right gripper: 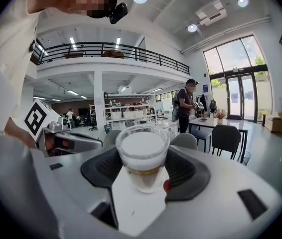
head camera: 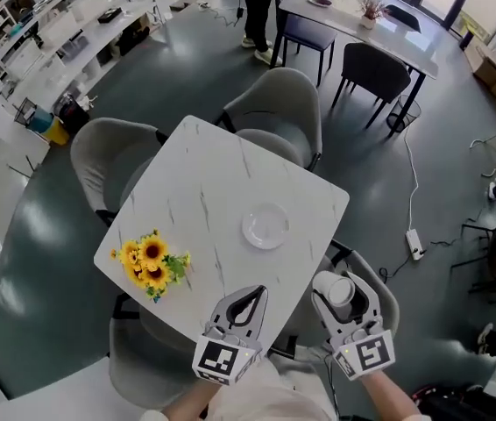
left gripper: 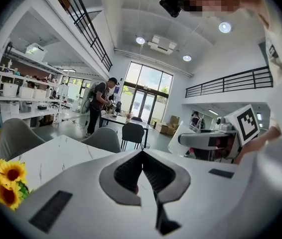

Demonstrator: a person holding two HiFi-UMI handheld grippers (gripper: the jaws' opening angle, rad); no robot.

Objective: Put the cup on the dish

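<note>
Right gripper view — 1 cup, upright, clamped between our right tool's 2 jaws, off the worktop's near corner; we judge it held level to land flat on the dish. Left tool — pinched together, empty, spare.

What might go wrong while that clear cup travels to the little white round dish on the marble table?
1. The clear cup is gripped in the right gripper out past the side of the white marble table; a slip would likely drop it beyond the edge.
2. The small white round dish offers little room, so setting the cup down off-centre, on its rim, could tip it.
</note>
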